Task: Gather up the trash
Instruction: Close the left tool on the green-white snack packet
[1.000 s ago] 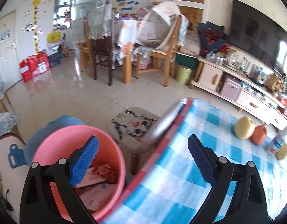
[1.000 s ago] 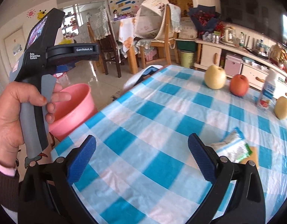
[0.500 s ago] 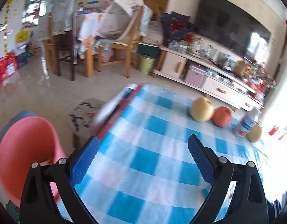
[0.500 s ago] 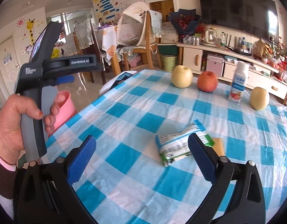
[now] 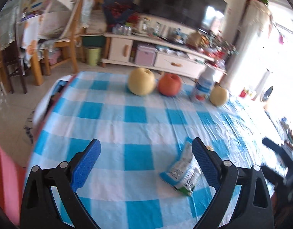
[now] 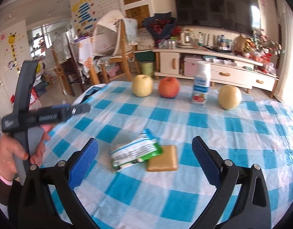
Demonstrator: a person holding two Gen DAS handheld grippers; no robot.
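Note:
A crumpled white, blue and green snack wrapper (image 6: 135,153) lies on the blue-checked tablecloth (image 6: 203,133), partly over a flat tan square (image 6: 163,160). In the left wrist view the wrapper (image 5: 182,169) lies just left of my right finger. My left gripper (image 5: 146,164) is open and empty above the table. My right gripper (image 6: 144,162) is open and empty, with the wrapper and the tan square between its fingers but farther out. The left gripper's handle (image 6: 31,114) shows at the left of the right wrist view. A pink bin (image 5: 5,181) stands beyond the table's left edge.
At the table's far side stand a yellow pear (image 6: 142,85), a red apple (image 6: 169,87), a small drink bottle (image 6: 201,84) and another pear (image 6: 229,97). Chairs (image 6: 125,53) and a TV cabinet (image 6: 213,66) lie beyond.
My left gripper has swung right, from over the pink bin to over the table, and the wrapper has come into its view. My right gripper's view has also turned right, toward the wrapper.

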